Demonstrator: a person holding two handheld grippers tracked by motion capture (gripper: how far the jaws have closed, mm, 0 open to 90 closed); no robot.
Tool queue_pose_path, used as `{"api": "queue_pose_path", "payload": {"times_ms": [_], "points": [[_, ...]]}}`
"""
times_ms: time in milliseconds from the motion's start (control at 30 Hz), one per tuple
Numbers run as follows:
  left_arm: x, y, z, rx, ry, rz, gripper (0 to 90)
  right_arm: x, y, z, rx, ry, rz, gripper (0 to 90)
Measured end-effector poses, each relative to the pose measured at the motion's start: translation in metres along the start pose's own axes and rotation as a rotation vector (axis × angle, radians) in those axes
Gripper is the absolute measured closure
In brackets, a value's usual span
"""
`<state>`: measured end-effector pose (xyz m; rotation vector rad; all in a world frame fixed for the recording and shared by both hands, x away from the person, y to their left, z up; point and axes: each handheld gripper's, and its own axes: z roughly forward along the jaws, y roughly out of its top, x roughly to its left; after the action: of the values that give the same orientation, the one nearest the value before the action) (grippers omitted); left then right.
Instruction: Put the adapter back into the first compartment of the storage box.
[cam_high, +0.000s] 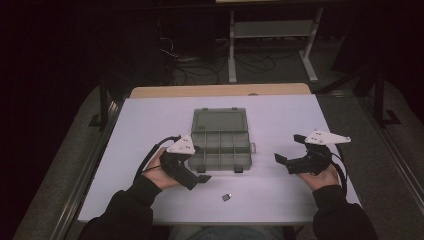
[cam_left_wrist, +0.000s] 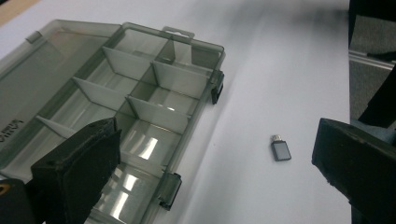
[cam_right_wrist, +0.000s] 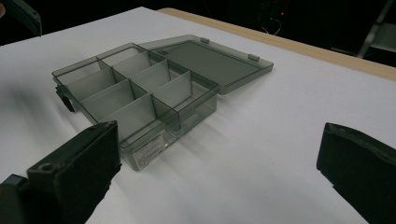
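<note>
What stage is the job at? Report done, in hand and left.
Done: the compartment box lies open on the table, lid flat, and its visible compartments look empty. In hand: nothing; the left hand-held gripper and right hand-held gripper are both open. Left: the small adapter lies loose beside the box, probably next to be picked up.

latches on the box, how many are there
2, both on the front edge of the box, the side nearest the person: one latch at its left end, the other at its right end. No others visible.
</note>
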<state>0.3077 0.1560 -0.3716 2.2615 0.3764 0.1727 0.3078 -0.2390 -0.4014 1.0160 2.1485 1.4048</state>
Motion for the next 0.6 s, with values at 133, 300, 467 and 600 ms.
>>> {"api": "queue_pose_path", "payload": {"times_ms": [133, 300, 467, 600], "points": [[-0.003, 0.002, 0.005, 0.012, -0.011, 0.005, 0.9, 0.0, 0.0, 0.0, 0.0, 0.0, -0.001, 0.0], [-0.006, 0.003, 0.012, 0.042, -0.025, 0.014, 0.9, 0.0, 0.0, 0.0, -0.001, 0.002, 0.0, 0.0], [-0.01, 0.006, 0.02, 0.068, -0.044, 0.026, 0.9, 0.0, 0.0, 0.0, 0.0, 0.003, -0.001, 0.0], [-0.014, 0.007, 0.026, 0.091, -0.056, 0.036, 0.9, 0.0, 0.0, 0.0, 0.0, 0.003, -0.001, 0.0]]}}
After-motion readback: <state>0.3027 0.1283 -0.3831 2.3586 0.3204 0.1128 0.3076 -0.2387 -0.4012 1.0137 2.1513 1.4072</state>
